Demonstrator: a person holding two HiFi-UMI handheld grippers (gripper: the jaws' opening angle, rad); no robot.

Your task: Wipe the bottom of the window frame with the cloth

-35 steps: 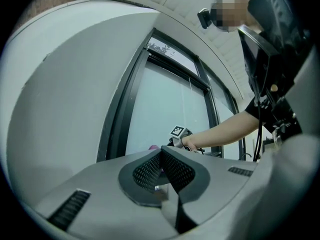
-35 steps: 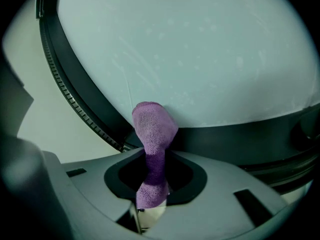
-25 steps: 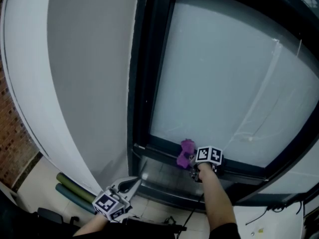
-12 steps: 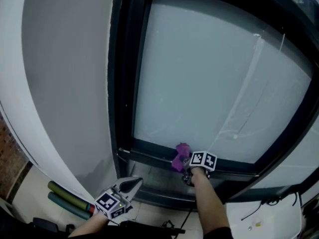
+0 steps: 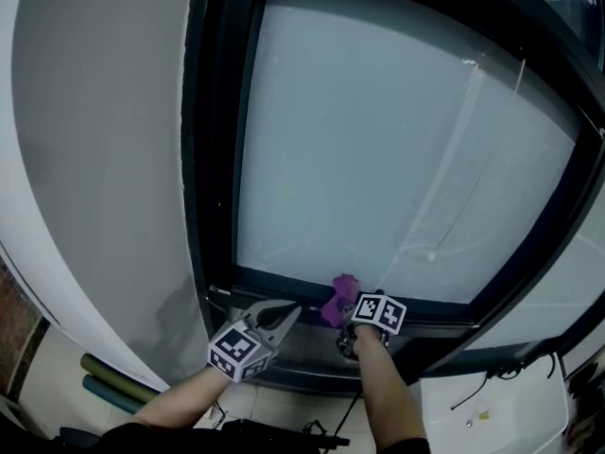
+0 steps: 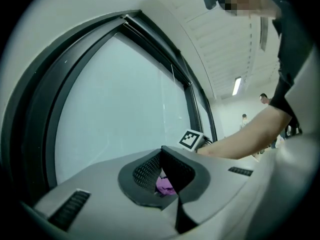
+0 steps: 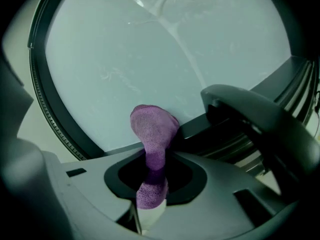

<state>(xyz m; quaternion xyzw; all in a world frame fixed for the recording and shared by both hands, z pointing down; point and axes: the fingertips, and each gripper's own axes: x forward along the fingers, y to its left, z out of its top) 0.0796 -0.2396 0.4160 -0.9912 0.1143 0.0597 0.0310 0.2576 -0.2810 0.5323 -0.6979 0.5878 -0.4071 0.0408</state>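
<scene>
R gripper (image 7: 150, 181) clamped on purple knit cloth (image 7: 152, 131), bunched against dark window frame's bottom rail (image 5: 279, 285). Cloth looks soft, light, floppy; hold mid-bunch. L gripper (image 6: 161, 151): jaws together, empty.

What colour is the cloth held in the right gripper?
Purple. The cloth shows best in the right gripper view.

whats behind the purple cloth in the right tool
Behind the purple cloth, held by the right tool, are the pale window glass and the dark bottom frame rail. The patch of rail directly behind the cloth is covered.
</scene>
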